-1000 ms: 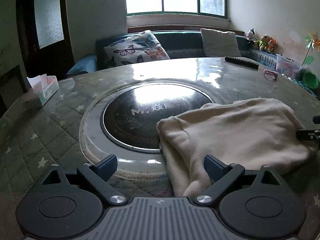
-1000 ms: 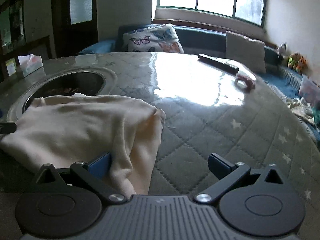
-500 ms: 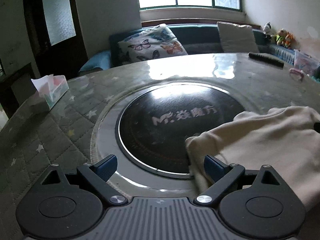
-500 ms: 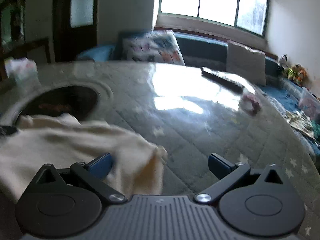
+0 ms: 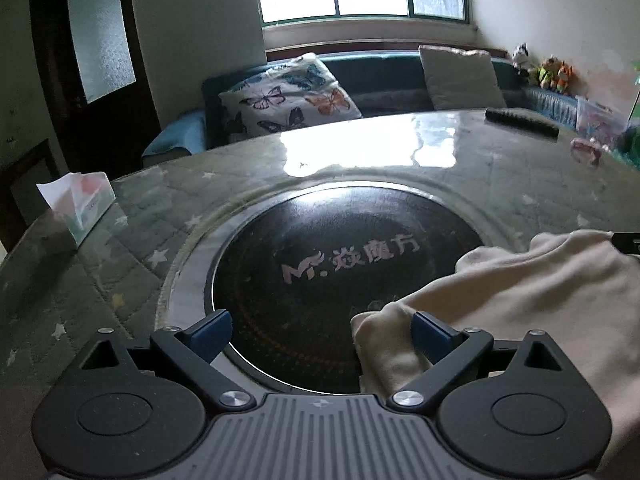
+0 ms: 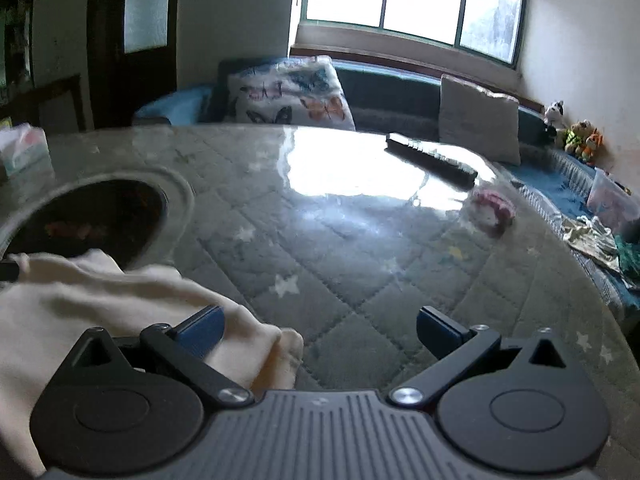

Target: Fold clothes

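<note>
A cream garment (image 5: 520,300) lies folded on the round table, partly over the dark cooktop. My left gripper (image 5: 322,332) is open; the garment's near left corner sits just inside its right finger (image 5: 434,334), with nothing pinched. In the right wrist view the same garment (image 6: 100,304) fills the lower left. My right gripper (image 6: 320,328) is open too. Its left finger (image 6: 202,326) rests over the garment's right edge, and its right finger hangs above bare tabletop. Each gripper's black tip shows at the edge of the other's view.
A round black cooktop (image 5: 340,280) is set into the quilted, star-patterned table (image 6: 360,264). A tissue box (image 5: 76,208) stands at the left, with a dark remote (image 6: 432,158) and a pink item (image 6: 492,210) at the far right. A sofa with pillows runs behind.
Both grippers stayed open. The left view swung left, so the garment slid from between its fingers to the right one. The right view shifted right, leaving only the garment's edge under its left finger.
</note>
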A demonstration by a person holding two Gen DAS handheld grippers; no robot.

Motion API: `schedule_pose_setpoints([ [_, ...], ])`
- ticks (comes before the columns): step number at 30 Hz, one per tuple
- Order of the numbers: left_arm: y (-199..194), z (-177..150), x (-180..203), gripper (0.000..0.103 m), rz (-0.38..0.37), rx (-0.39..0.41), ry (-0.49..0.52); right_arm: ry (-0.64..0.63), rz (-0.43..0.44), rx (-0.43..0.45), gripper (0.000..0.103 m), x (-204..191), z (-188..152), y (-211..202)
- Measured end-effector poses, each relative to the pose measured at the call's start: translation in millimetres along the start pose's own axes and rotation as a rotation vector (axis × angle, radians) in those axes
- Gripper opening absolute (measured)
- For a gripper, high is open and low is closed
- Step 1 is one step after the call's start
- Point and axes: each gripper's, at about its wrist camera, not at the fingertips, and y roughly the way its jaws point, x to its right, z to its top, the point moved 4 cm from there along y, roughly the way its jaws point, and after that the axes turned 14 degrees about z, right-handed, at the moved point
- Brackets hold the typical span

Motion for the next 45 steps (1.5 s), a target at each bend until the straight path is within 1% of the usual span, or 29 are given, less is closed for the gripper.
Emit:
schedule_pose_setpoints([
  [3, 3.4, -1.8, -0.9, 0.101, -0.004, -0.004, -0.006, 0.035, 0.016, 0.008, 0.103, 8.4, -2.9, 1.0],
  [6, -0.5, -1.1, -2.0, 0.1, -0.001, 0.0, -0.009, 0.042, -0.028, -0.001, 0.103, 14.2, -3.5, -2.1],
  [7, -3.0, -0.9, -2.2, 0.1, -0.001, 0.005, -0.01, 0.04, -0.028, 0.001, 0.103, 14.0, -3.8, -4.5],
  [10, -12.6, -0.3, -2.5, 0.1, -0.005, 0.022, -0.013, 0.019, -0.002, 0.028, 0.103, 6.4, -4.5, -18.6],
  [13, -24.5, -1.3, -3.6, 0.103, -0.015, 0.038, -0.017, -0.015, 0.024, 0.051, 0.103, -4.6, -5.3, -31.9],
  [18, -47.3, -12.5, -5.0, 0.103, -0.043, 0.057, -0.008, -0.058, 0.067, 0.054, 0.103, -23.5, -16.1, -45.3],
  [20, -53.9, -19.5, -4.7, 0.103, -0.052, 0.057, 0.0, -0.074, 0.056, 0.038, 0.103, -26.4, -24.5, -45.7],
  [22, -58.8, -28.2, -3.3, 0.103, -0.046, 0.059, 0.021, -0.082, 0.042, 0.027, 0.103, -26.7, -32.0, -46.5],
  [24, -62.8, -36.6, -2.1, 0.103, -0.036, 0.061, 0.041, -0.071, 0.031, 0.031, 0.103, -23.4, -37.3, -49.7],
  [27, -67.0, -42.8, -5.3, 0.103, -0.031, 0.062, 0.034, -0.039, 0.041, 0.03, 0.103, -18.4, -41.2, -57.9],
  [29, -71.9, -43.5, -7.5, 0.103, -0.032, 0.069, 0.023, -0.047, 0.042, 0.039, 0.103, -19.7, -44.5, -66.6],
  [32, -75.1, -46.8, -4.7, 0.103, -0.026, 0.078, 0.032, -0.087, 0.022, 0.053, 0.103, -23.9, -51.1, -75.0],
  [35, -75.2, -51.8, -0.9, 0.103, -0.012, 0.084, 0.05, -0.079, 0.028, 0.019, 0.103, -22.8, -63.5, -70.1],
  [38, -76.9, -52.4, -0.4, 0.103, -0.005, 0.09, 0.05, -0.069, 0.038, 0.03, 0.103, -20.7, -71.3, -72.1],
  [43, -77.8, -52.5, -4.7, 0.103, -0.003, 0.089, 0.037, -0.07, 0.008, 0.041, 0.103, -15.7, -70.5, -82.2],
  [45, -76.0, -54.0, -4.9, 0.103, -0.007, 0.078, 0.029, -0.066, 0.007, 0.024, 0.103, -12.6, -75.3, -79.2],
])
